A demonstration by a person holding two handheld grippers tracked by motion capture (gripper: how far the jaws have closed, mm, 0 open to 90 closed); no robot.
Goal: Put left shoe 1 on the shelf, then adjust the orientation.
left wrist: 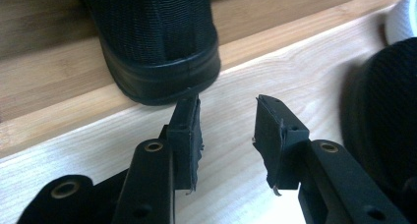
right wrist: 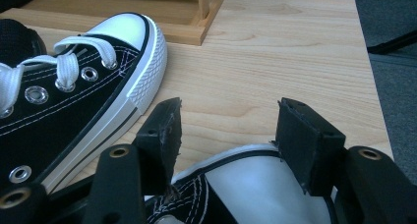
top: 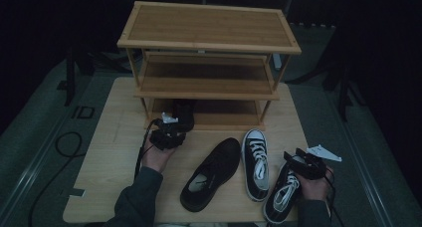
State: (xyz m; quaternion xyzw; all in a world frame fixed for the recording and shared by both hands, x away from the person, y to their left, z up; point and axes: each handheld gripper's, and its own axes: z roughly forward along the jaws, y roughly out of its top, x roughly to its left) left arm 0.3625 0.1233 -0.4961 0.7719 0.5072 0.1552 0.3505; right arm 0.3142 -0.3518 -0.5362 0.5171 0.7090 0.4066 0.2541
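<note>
Your bamboo shoe rack (top: 209,25) sits centre-top of the high view w/ three slatted-frame tiers: top and mid tiers hold nothing, bottom tier holds one black mesh shoe (left wrist: 157,37), heel toward you, at the tier's left end. In the left gripper view its woven upper and smooth rubber sole rim fill the upper left, heel overhanging the tier's front edge. Your left gripper (top: 169,132) hangs just in front of that heel, jaws spread apart, nothing between the pads; the shoe sits free. On the pale wood-grain surface (top: 114,152), lower centre of the high view, lies the matching black shoe (top: 211,174), rounded and matte. Right of it, a black canvas sneaker (top: 255,165) w/ white laces, white rubber toe cap and ribbed sole edge. Lower right, your right gripper (top: 293,160) hovers over the second canvas sneaker (right wrist: 246,184), jaws spread either side of its glossy white toe cap; can't tell if the pads touch it.
</note>
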